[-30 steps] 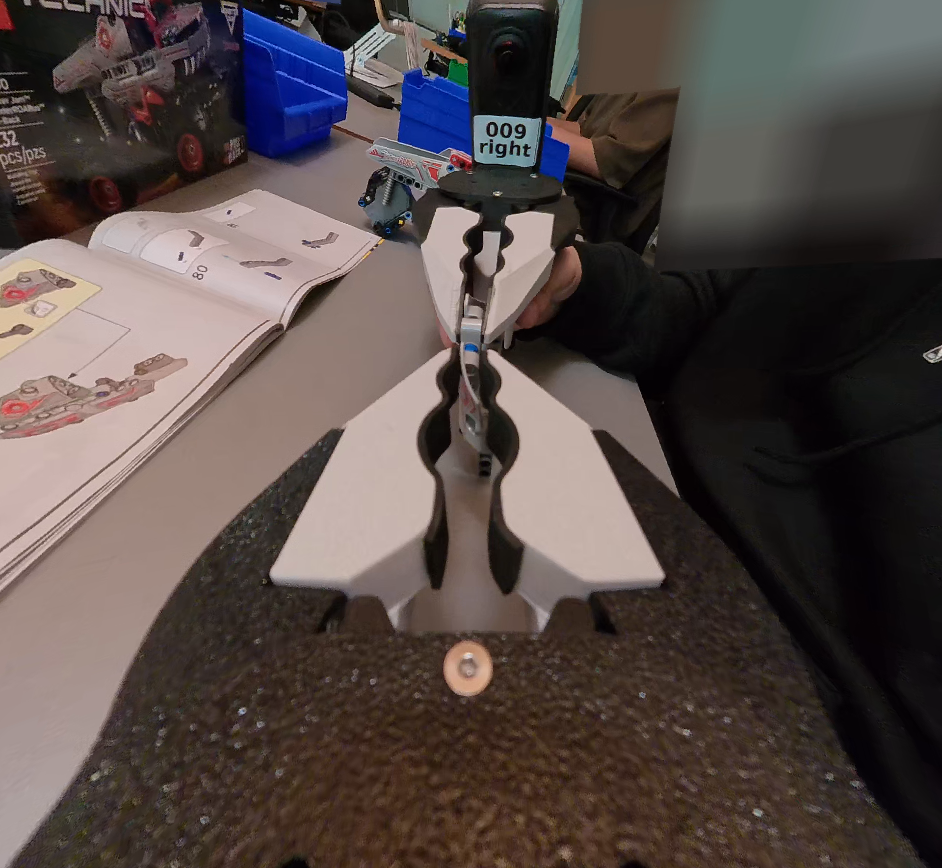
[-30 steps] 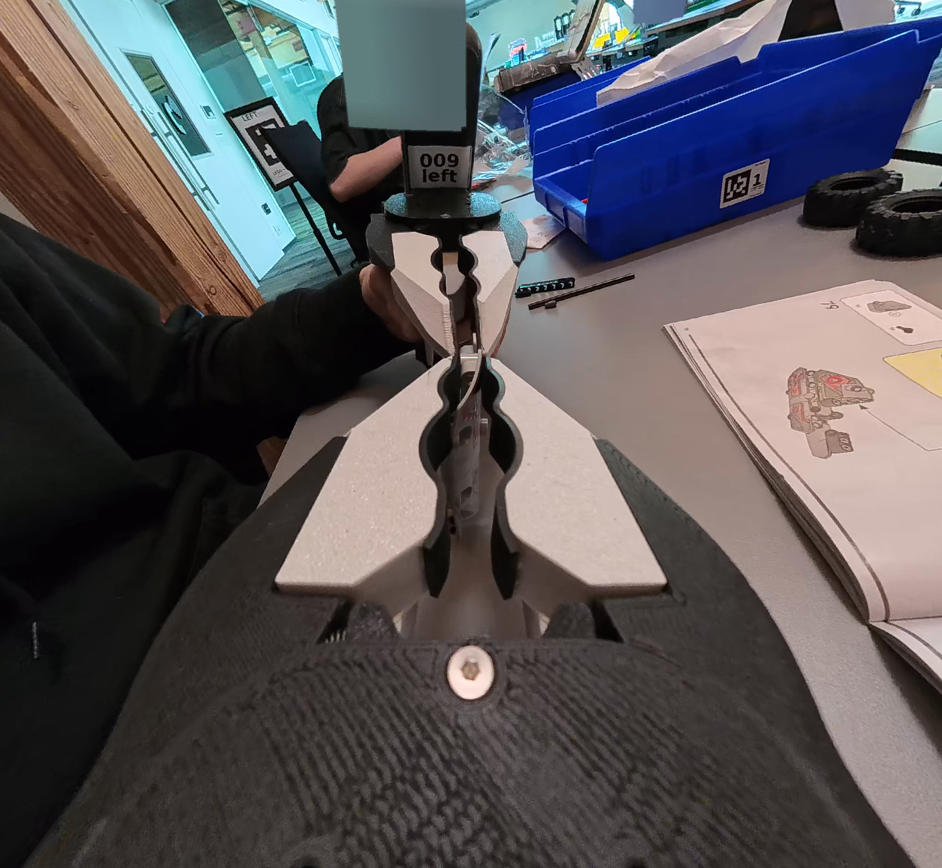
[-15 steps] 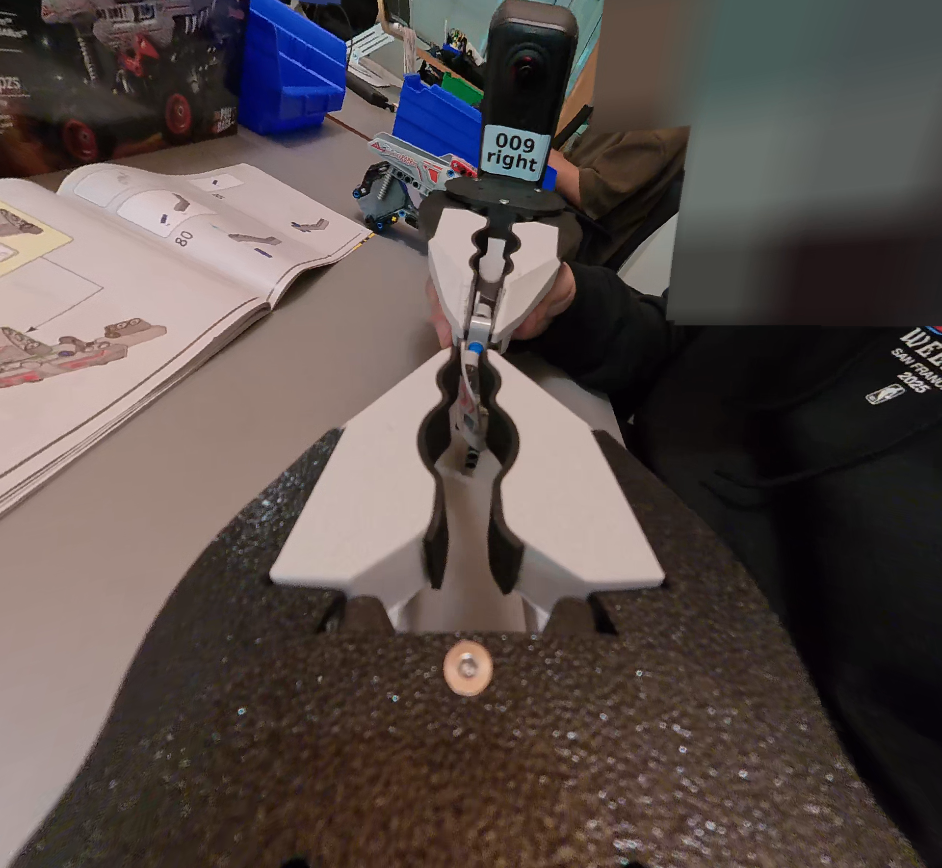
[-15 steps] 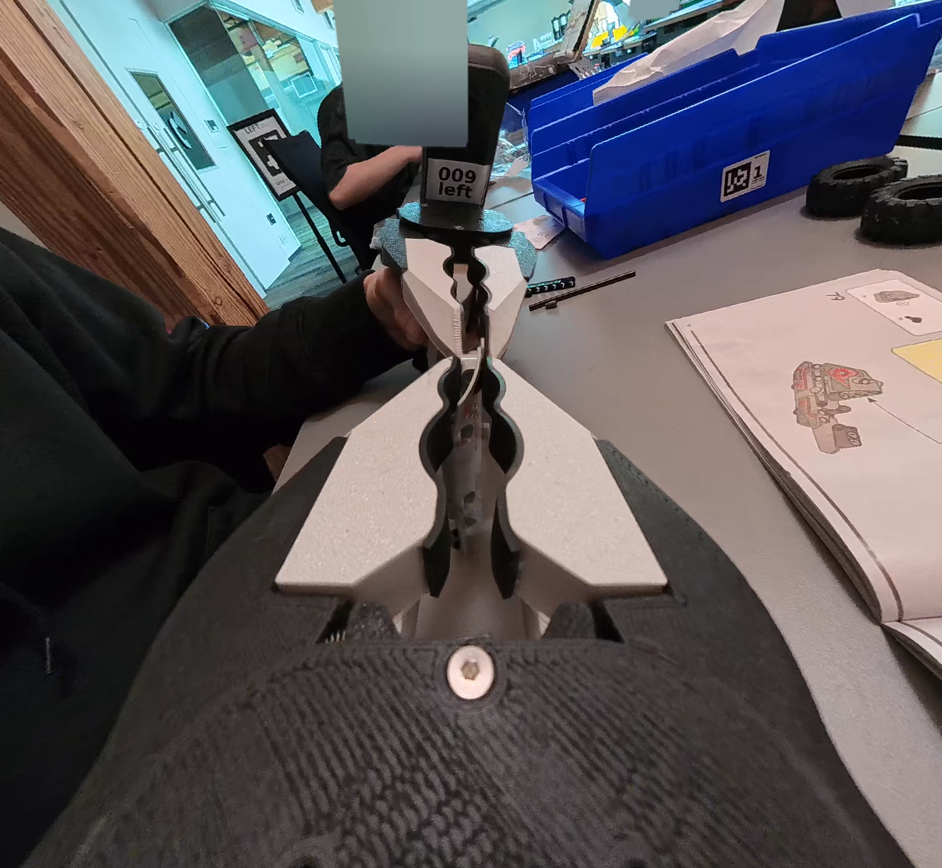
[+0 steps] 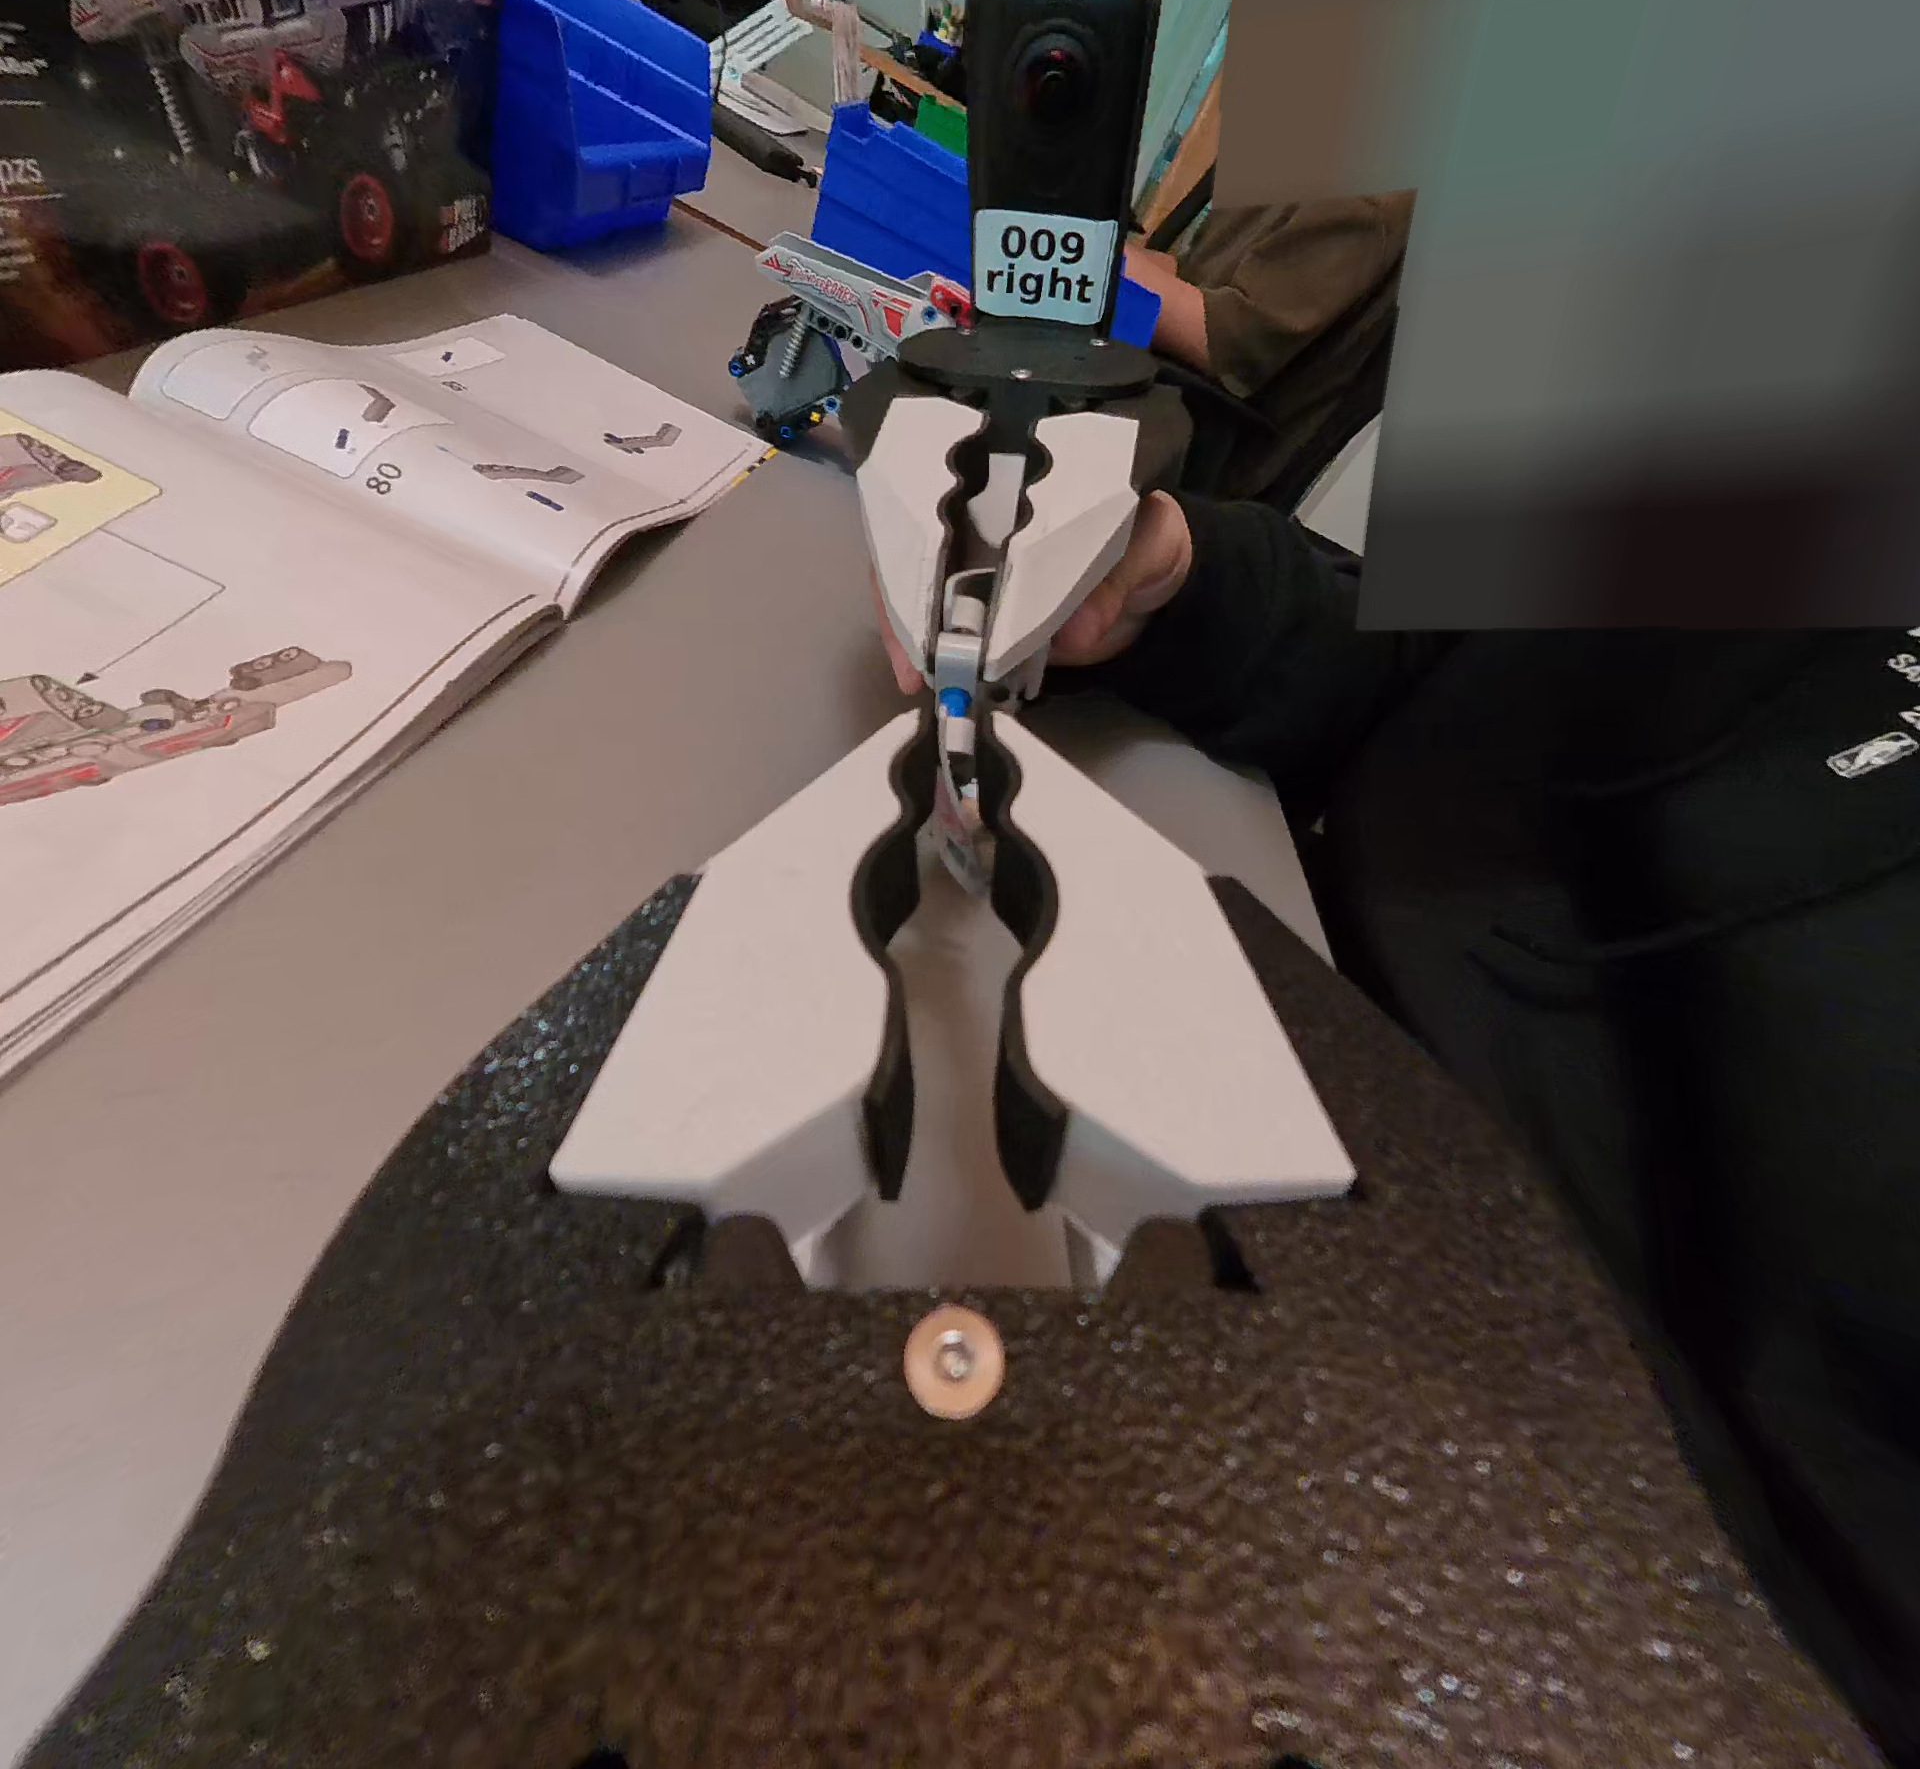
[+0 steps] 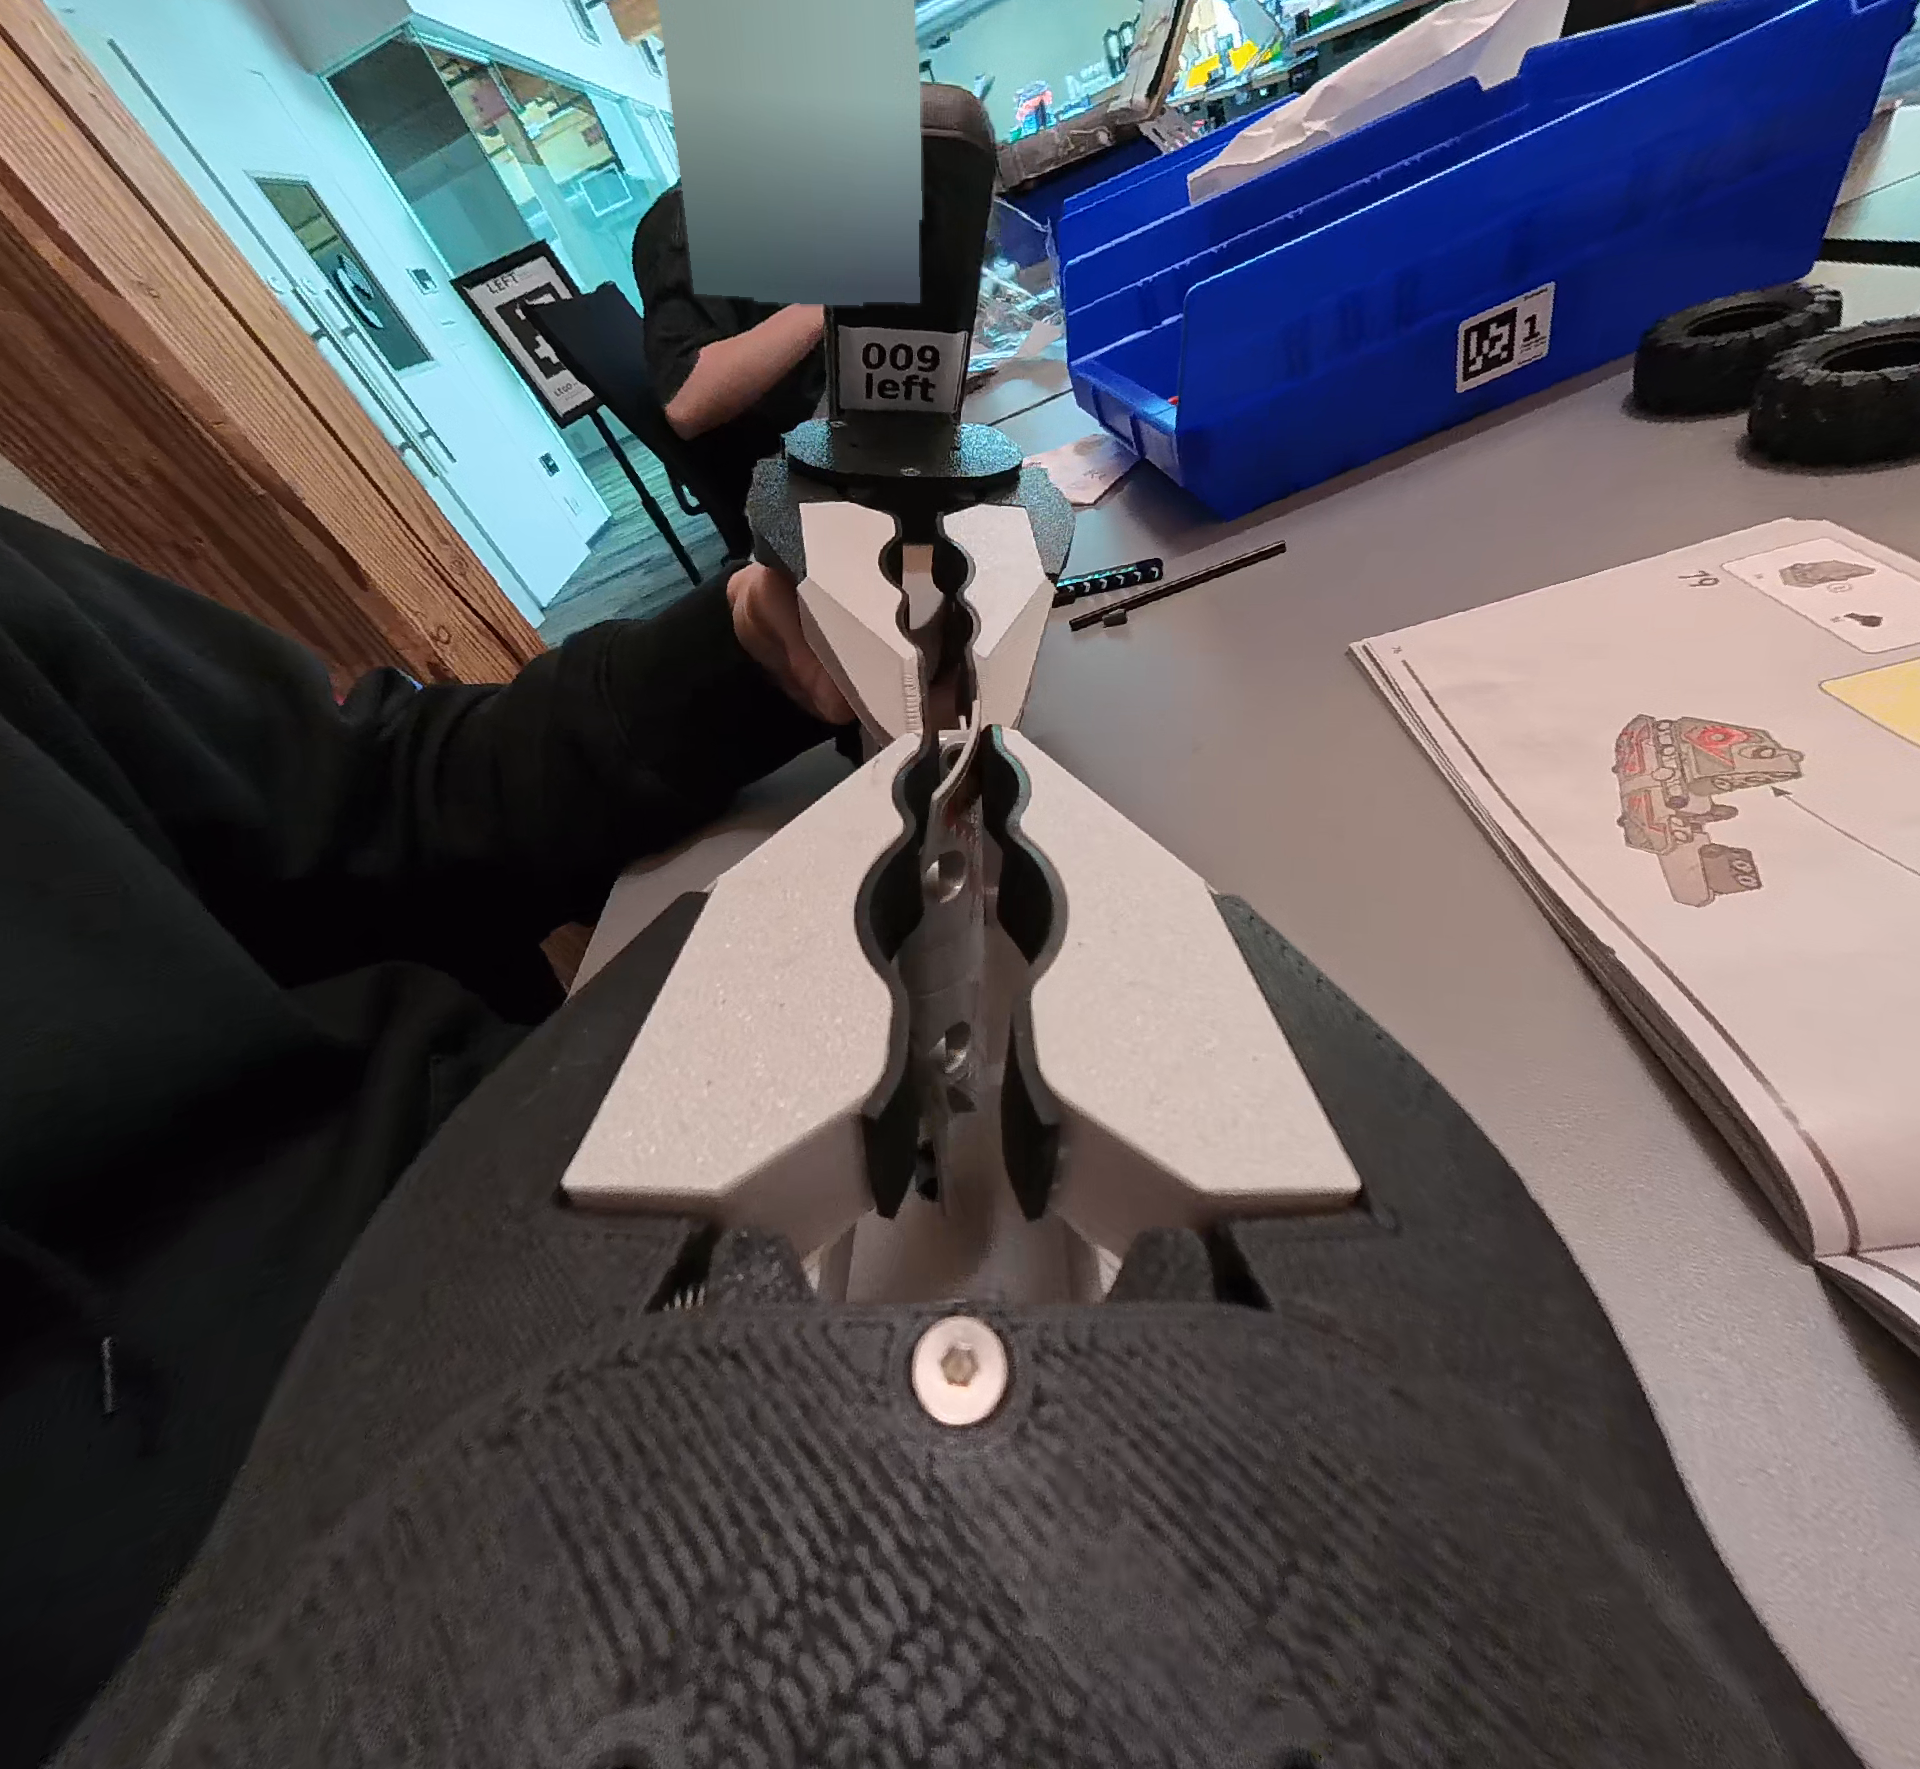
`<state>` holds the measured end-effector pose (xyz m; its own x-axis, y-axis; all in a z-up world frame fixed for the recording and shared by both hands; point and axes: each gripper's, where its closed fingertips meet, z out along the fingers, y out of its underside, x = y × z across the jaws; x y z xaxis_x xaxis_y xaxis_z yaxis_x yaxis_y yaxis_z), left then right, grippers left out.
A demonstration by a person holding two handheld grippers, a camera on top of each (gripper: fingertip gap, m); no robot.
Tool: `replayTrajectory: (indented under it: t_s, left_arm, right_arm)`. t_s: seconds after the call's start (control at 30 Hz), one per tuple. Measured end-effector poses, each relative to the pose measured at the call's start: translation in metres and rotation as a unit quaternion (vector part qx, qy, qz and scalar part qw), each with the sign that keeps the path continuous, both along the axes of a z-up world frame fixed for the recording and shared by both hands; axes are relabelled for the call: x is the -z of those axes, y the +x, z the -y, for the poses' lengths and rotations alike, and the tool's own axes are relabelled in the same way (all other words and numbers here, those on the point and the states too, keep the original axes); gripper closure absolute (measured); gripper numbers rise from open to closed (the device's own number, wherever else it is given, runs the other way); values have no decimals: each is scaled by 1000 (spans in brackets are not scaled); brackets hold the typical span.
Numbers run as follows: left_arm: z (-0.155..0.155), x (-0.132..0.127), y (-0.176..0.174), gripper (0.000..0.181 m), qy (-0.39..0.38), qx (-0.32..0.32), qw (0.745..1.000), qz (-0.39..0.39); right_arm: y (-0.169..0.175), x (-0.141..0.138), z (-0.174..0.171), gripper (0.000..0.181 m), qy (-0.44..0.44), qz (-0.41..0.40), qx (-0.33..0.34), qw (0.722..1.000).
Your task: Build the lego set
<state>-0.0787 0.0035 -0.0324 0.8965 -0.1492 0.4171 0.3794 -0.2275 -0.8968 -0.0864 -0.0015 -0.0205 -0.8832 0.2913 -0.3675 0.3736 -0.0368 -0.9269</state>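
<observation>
1. Up close in the left wrist view, the left hand-held gripper has its jaws closed on the near end of a slim grey lego piece with a blue pin.
2. Facing it tip to tip, the right hand-held gripper clamps the far end, so the piece hangs between the two above the table.
3. Left of them lies an open instruction booklet; behind it stand the set box and blue bins, with a partly built model just behind the right hand-held gripper.
4. Seen from the right wrist view, the right hand-held gripper grips the holed grey beam, and the left hand-held gripper blocks what lies beyond it.
5. Further right are a blue bin, two black tyres, a thin black axle and the booklet.
</observation>
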Motion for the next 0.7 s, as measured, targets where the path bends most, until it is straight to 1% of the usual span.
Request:
replayTrajectory:
  t_s: [0.23,0.3,0.4,0.5,0.57,0.6,0.63,0.7]
  left_arm:
    - [-2,0,-3,176,0,-7,1000,6]
    - [-3,1,-3,176,-4,-7,1000,1]
    - [-4,4,-1,177,-14,-3,1000,-12]
    - [-3,4,-1,177,-15,1,1000,-14]
    - [-3,4,1,177,-15,5,1000,-15]
    - [-4,4,1,177,-16,6,1000,-14]
    - [-4,3,2,177,-16,9,1000,-15]
    - [-5,3,2,177,-17,10,1000,-16]
  right_arm:
    - [-3,0,-2,175,-10,20,6,1000]
    - [-4,1,-3,175,-20,37,1,999]
    - [-1,6,-6,175,-5,49,-13,999]
    - [3,11,-8,173,17,46,-25,998]
    - [1,12,-13,162,35,27,-20,999]
    - [0,13,-14,161,41,18,-18,999]
    - [1,13,-15,161,43,15,-19,999]
    - [5,12,-12,166,40,15,-34,999]
